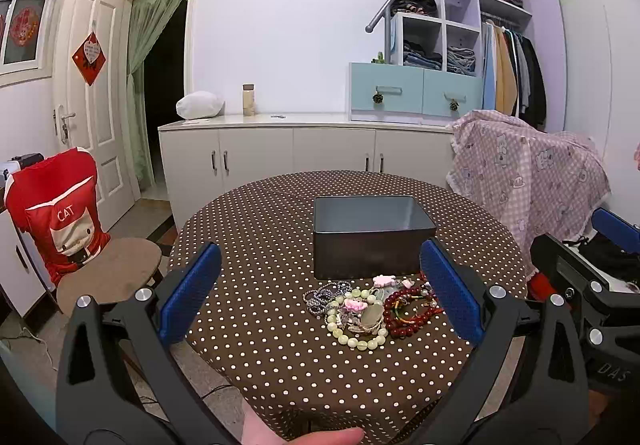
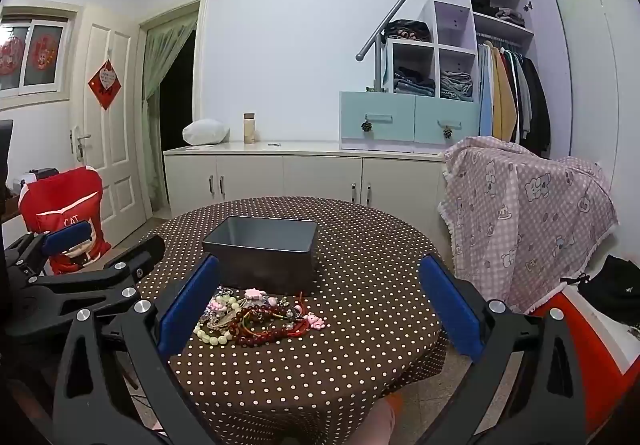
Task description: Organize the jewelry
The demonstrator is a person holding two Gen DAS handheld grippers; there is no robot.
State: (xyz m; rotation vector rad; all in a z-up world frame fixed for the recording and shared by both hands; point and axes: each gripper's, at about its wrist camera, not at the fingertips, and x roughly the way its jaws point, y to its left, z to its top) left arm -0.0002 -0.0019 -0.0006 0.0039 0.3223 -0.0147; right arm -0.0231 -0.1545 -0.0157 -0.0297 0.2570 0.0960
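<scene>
The left gripper hangs above the near half of the round polka-dot table, its blue-padded jaws spread wide with nothing between them. The jewelry pile lies on the cloth just ahead of it, nearer its right finger than its left: a pale green bead bracelet, a dark red bead bracelet, darker beads and pink charms tangled together. Directly beyond the pile stands the dark open box (its front wall almost touching the heap), with nothing visible inside it.

The right gripper is likewise wide apart and holds nothing. From it the same pile sits ahead and close beside its left finger, the box just behind the heap. The left gripper shows at this view's left edge, clear of the jewelry.
</scene>
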